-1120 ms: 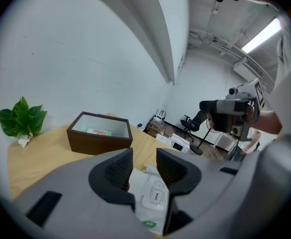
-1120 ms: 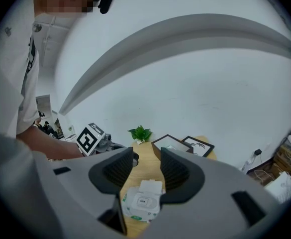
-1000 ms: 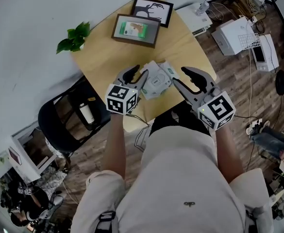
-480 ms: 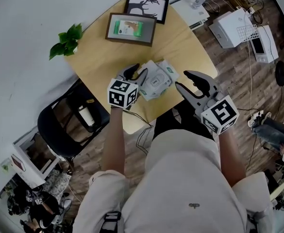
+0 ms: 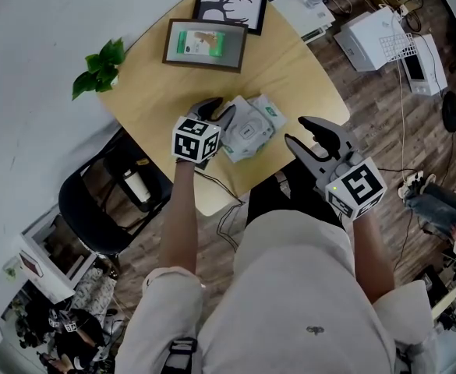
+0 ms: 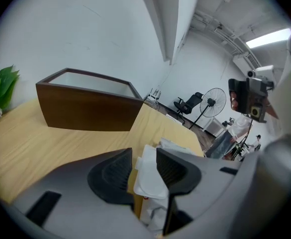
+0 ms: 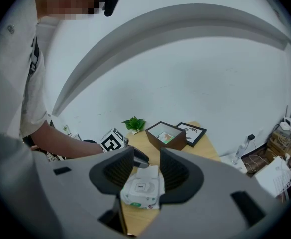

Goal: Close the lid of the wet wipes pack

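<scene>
The white wet wipes pack lies near the front edge of the wooden table. Its white plastic lid faces up and carries a small label. My left gripper is at the pack's left side, jaws a little apart and open. In the left gripper view, the pack's white lid shows in the narrow gap of my left gripper; contact cannot be judged. My right gripper hangs open off the table's right front edge, apart from the pack. In its own view, my right gripper frames the pack.
A brown box frame holding a green picture and a black picture frame lie at the back of the table. A potted plant is at its left corner. A black chair stands left; white boxes sit on the floor.
My left gripper has slid forward along the pack's left side. My right gripper has drawn back slightly from the pack. The head camera's view has shifted a little.
</scene>
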`<action>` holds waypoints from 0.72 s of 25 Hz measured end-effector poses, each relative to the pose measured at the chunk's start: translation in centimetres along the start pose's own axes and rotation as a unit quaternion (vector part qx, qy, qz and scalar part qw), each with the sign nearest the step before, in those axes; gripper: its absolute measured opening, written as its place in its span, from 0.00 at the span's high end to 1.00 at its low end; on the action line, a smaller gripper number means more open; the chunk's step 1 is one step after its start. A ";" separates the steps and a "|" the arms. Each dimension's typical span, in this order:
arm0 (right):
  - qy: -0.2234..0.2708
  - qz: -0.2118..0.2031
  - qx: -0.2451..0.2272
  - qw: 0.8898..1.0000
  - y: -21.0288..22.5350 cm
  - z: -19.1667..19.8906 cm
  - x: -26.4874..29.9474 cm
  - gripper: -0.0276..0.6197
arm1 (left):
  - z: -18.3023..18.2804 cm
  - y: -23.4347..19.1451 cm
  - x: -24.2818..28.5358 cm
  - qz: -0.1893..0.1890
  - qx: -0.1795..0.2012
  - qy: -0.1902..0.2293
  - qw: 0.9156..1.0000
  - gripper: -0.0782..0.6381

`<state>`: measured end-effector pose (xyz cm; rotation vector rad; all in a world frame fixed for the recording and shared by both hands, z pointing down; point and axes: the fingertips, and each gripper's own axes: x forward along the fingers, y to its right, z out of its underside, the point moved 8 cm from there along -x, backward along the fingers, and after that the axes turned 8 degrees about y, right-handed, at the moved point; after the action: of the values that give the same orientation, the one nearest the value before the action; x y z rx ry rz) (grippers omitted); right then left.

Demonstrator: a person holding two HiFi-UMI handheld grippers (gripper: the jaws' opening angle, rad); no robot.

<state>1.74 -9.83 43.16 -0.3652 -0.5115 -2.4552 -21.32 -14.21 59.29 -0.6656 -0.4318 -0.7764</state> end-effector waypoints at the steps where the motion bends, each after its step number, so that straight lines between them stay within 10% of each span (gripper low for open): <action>1: -0.001 0.001 0.001 1.000 0.1 0.1 0.0 0.71 | 0.1 -0.1 0.2 0.002 0.000 -0.004 1.000 0.69; 18: 0.001 0.012 0.009 1.000 0.4 0.2 -0.3 0.71 | 0.9 -0.5 1.1 0.027 0.004 -0.038 0.999 0.77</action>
<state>2.18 -9.88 43.33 -0.3582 -0.5255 -2.4264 -21.08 -14.40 60.70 -0.6977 -0.4840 -0.7004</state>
